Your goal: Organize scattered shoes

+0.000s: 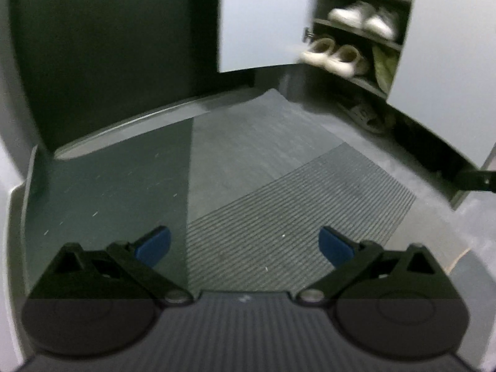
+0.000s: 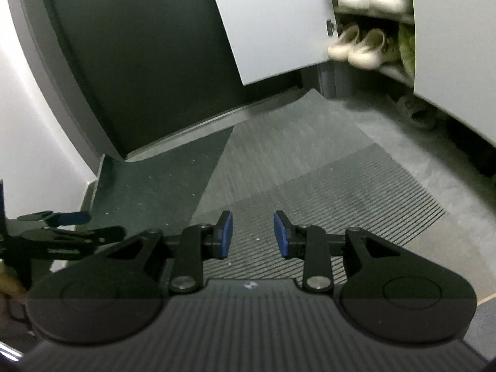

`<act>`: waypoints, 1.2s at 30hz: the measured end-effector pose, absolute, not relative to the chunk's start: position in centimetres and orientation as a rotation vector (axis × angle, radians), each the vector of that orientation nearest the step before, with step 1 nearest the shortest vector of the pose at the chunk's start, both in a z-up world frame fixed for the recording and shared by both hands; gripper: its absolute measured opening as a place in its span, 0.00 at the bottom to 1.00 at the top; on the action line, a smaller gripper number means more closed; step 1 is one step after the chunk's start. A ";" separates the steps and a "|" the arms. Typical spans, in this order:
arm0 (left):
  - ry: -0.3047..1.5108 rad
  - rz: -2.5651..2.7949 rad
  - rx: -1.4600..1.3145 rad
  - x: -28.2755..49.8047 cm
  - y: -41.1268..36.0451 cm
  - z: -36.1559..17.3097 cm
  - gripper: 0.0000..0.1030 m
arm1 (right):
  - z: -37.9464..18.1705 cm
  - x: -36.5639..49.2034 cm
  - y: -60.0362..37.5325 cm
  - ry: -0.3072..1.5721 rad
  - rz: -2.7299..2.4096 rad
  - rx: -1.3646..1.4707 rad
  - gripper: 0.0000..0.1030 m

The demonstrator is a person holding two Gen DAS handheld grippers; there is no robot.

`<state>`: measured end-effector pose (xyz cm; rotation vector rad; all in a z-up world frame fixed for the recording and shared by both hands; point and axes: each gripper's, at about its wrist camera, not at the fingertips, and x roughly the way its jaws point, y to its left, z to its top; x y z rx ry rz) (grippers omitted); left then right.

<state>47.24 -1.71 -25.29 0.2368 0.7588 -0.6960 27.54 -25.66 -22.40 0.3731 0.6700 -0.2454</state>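
Apparently the job stands between shoes, or close to its end: the ribbed floor mat [image 1: 279, 204] lies bare, and no loose shoe shows on it. Beyond it, the shoe cabinet [image 1: 362, 31] stands with its doors swung open, and its shelves carry pairs of pale shoes. One cream pair [image 1: 331, 54] sits on the lower shelf, a white pair [image 1: 362, 18] on the shelf above. Under the cabinet, on the floor, lies a dark sandal [image 1: 365, 114], blurred but apparently not shelved; I judge it the likeliest next pick. It lies well ahead and to the right of both grippers. Reaching it calls for a low, forward move under the cabinet's bottom edge. The left gripper [image 1: 245, 245] is spread wide and empty. The right gripper [image 2: 252, 235] is also empty, its blue pads parted only narrowly.
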 end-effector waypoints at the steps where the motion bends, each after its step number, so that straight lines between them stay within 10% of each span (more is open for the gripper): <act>1: 0.744 -0.695 0.228 47.3 -2.0 -27.1 1.00 | -24.0 27.7 -25.7 0.671 -0.253 0.372 0.32; 11: 0.578 -0.710 0.236 47.4 -4.1 -31.9 1.00 | -31.1 27.6 -27.5 0.722 -0.271 0.406 0.32; 32: 0.433 -0.353 0.246 33.3 5.4 -19.8 1.00 | -7.8 18.3 -19.7 0.578 0.108 0.160 0.34; 36: 0.470 -0.356 0.115 29.3 6.5 -13.3 1.00 | -4.3 14.4 -18.4 0.563 0.086 0.235 0.65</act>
